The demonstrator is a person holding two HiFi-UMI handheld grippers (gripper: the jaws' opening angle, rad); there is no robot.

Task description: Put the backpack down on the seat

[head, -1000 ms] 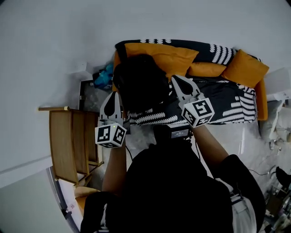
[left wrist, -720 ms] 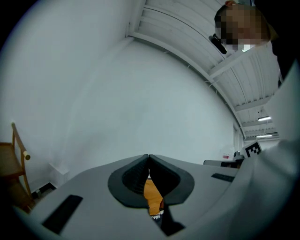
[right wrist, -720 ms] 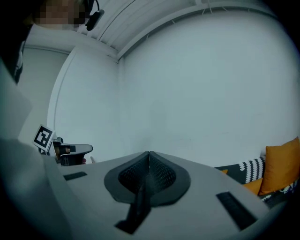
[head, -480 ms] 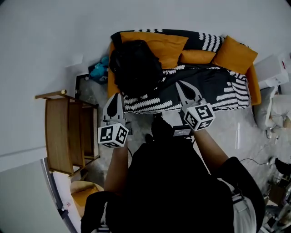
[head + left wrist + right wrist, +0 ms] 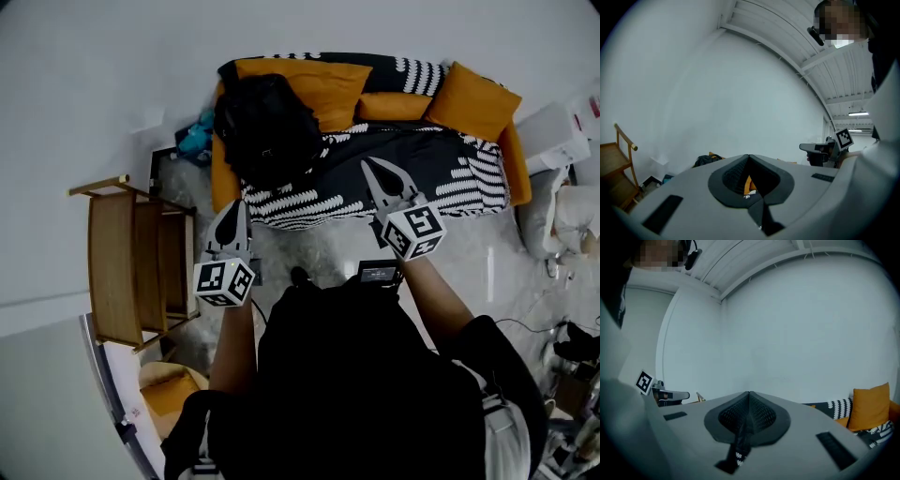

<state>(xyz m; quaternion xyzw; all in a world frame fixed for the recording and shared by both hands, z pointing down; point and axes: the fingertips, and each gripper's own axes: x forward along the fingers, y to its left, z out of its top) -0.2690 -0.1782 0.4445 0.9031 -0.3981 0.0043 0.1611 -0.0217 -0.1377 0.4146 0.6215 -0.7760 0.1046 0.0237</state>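
Head view shows the lumpy black backpack (image 5: 267, 127) sitting on the sofa (image 5: 422, 173); the right gripper view doesn't. Left gripper (image 5: 234, 206) and right gripper (image 5: 369, 167) are both pinched closed, empty.

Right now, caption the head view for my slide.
Black backpack sits on the sofa seat; left gripper and right gripper, both shut and empty, hover short of it.

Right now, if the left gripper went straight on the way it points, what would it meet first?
Most likely the near end of the sofa, at the patterned throw over its front edge. The black backpack lies just beyond on the seat. Depth is unclear, so the backpack could come first.
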